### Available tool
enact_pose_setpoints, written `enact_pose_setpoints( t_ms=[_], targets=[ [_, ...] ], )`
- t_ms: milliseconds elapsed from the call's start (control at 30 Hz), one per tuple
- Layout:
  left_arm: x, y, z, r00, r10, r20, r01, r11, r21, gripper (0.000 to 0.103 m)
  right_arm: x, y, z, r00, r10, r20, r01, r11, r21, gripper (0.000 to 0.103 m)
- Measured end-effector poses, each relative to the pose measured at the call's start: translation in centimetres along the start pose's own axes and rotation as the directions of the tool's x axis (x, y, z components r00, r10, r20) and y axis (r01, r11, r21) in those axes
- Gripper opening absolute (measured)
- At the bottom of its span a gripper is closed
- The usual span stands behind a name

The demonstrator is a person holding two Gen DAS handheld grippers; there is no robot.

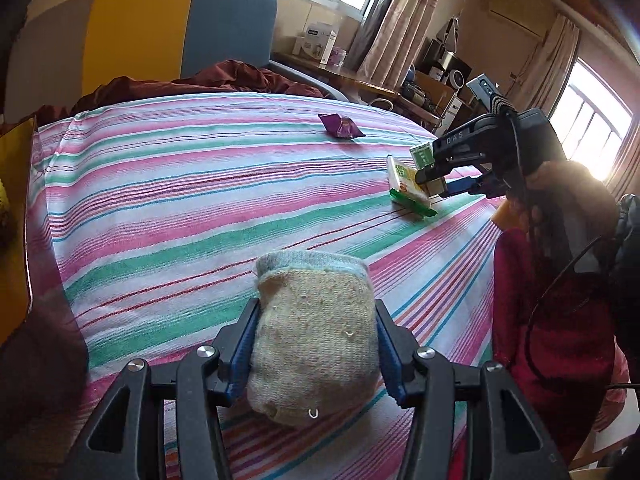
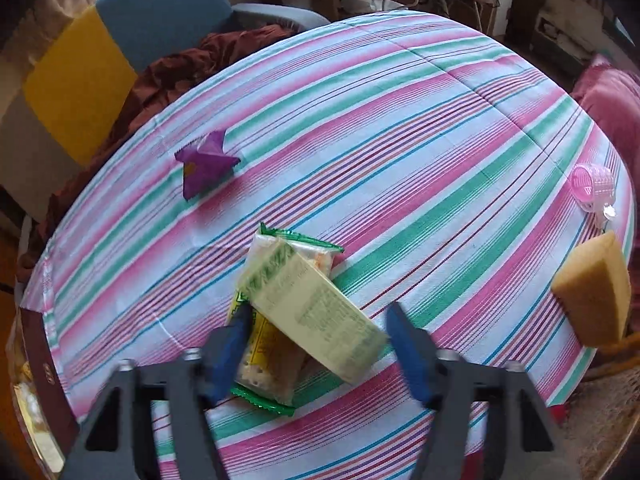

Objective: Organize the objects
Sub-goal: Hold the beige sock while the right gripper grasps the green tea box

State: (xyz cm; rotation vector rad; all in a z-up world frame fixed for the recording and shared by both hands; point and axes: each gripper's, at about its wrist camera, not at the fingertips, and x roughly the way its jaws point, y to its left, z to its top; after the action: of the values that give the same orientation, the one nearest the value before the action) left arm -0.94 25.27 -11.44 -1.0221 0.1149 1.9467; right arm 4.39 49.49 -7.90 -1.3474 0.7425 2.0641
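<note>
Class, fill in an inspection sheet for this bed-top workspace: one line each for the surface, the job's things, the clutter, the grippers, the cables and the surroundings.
Surface: striped bedsheet, pink, green and white, laid flat.
Job's things: knitted pouch in the left gripper; pale green box, blurred, lying over a green-edged snack packet; purple wrapper farther off; yellow sponge and pink hair roller near the bed's edge.
Clutter: dark red blanket bunched at the head of the bed.
Grippers: left shut on the pouch; right gripper open, jaws either side of the box.
Cables: black cable running by the person's arm.
Surroundings: blue and yellow headboard, curtained windows, crowded wooden desk.
</note>
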Motion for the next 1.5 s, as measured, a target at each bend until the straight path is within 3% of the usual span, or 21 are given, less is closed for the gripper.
enact_pose_setpoints(
  t_ms=[233, 400, 567, 633, 700, 867, 1067, 1167, 1333, 1500],
  targets=[
    [-0.2, 0.0, -0.3, 1.0, 0.004, 0.014, -0.004, 1.0, 0.003, 0.055, -1.4, -0.5, -0.1, 0.991, 0.12, 0.059, -0.12, 0.993, -0.004, 0.04],
    [-0.1, -0.3, -0.5, 1.0, 0.018, 0.016, -0.018, 1.0, 0.017, 0.056, -1.2, 1.0, -0.5, 0.981, 0.191, 0.025, -0.189, 0.979, -0.077, 0.04],
    [0.0, -0.5, -0.7, 0.999, 0.032, 0.02, -0.033, 0.999, 0.037, 0.056, -0.7, 2.3, -0.9, 0.985, 0.171, 0.003, -0.169, 0.976, -0.136, 0.042],
    [-0.1, -0.6, -0.7, 0.999, 0.036, 0.023, -0.037, 0.998, 0.042, 0.056, -0.7, 2.3, -0.9, 0.987, 0.159, 0.006, -0.157, 0.978, -0.134, 0.047],
    [-0.1, -0.6, -0.8, 0.999, 0.036, 0.026, -0.037, 0.998, 0.044, 0.057, -0.7, 2.2, -0.8, 0.989, 0.149, 0.01, -0.146, 0.98, -0.133, 0.065],
    [-0.2, -0.5, -0.8, 0.999, 0.031, 0.03, -0.032, 0.999, 0.04, 0.057, -0.7, 3.2, -0.4, 0.987, 0.162, 0.024, -0.156, 0.976, -0.152, 0.079],
    [-0.3, -0.6, -1.0, 0.999, 0.039, 0.033, -0.04, 0.998, 0.052, 0.057, -2.1, 3.9, -0.5, 0.984, 0.143, 0.105, -0.121, 0.974, -0.19, 0.083],
    [-0.2, -0.7, -1.0, 0.999, 0.04, 0.033, -0.041, 0.998, 0.054, 0.057, -2.8, 4.8, -0.7, 0.978, 0.156, 0.139, -0.121, 0.965, -0.233, 0.093],
    [-0.2, -0.6, -0.9, 0.999, 0.042, 0.033, -0.044, 0.997, 0.058, 0.057, -2.6, 5.6, -1.3, 0.976, 0.191, 0.102, -0.158, 0.95, -0.269, 0.093],
    [-0.2, -0.6, -0.9, 0.999, 0.041, 0.032, -0.043, 0.997, 0.059, 0.056, -2.3, 5.6, -0.5, 0.967, 0.253, 0.032, -0.242, 0.948, -0.206, 0.092]
  ],
)
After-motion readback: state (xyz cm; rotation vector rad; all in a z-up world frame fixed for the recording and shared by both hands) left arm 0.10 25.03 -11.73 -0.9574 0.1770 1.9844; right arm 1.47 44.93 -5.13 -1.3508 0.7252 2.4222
